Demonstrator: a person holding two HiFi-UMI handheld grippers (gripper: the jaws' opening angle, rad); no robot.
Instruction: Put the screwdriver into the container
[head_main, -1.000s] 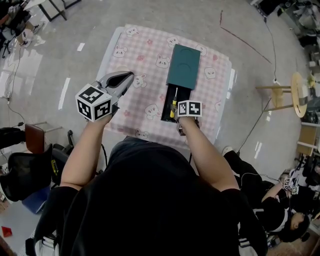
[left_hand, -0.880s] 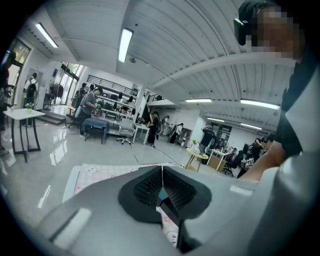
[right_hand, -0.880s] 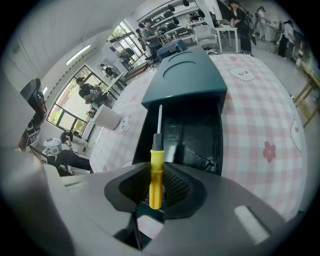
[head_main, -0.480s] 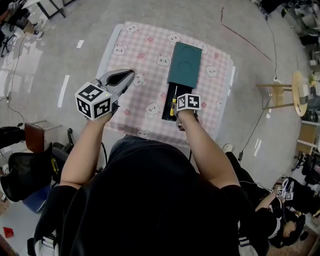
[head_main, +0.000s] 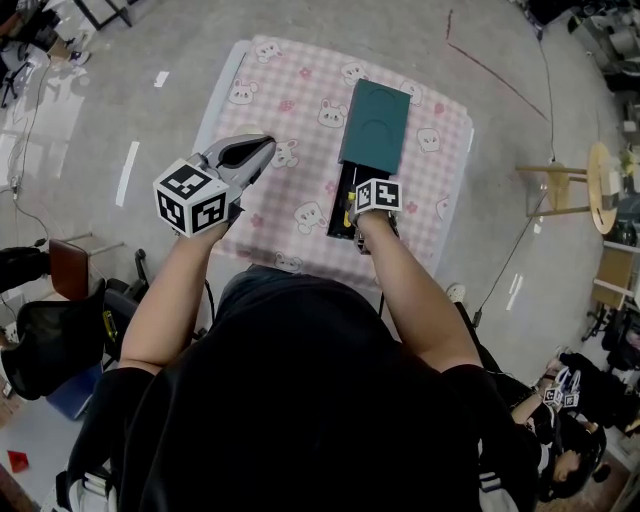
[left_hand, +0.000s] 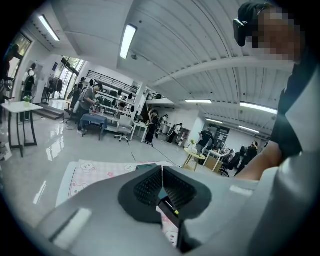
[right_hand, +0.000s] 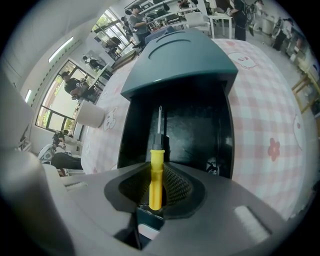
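a: surface?
b: pink checked cloth (head_main: 290, 110), small bears printed on it. grey glossy floor (head_main: 120, 100) all round.
a: room?
b: big open workshop. strip lights (left_hand: 128, 41) on a ribbed ceiling. benches and people stand far back in the left gripper view. a round wooden stand (head_main: 598, 188) is on the floor right of the cloth. a black chair (head_main: 50, 350) sits by the left elbow.
a: writing, labels?
b: the print that shows is black-and-white square markers on the cubes (head_main: 190, 200), plus the bears.
a: container?
b: container (head_main: 343, 195) is long and black, lying on the cloth right of centre. a teal lid (head_main: 375, 125) covers its far half and the near half is open.
a: tongs?
b: right gripper (right_hand: 156, 186) is clamped on the screwdriver (right_hand: 156, 165) by its yellow handle. the shaft points over the open half, toward the lid. cannot tell whether the tip touches the container's bottom. left gripper (head_main: 262, 150) hangs over the cloth's left part, well apart from the container, jaws together at the tips, nothing between them.
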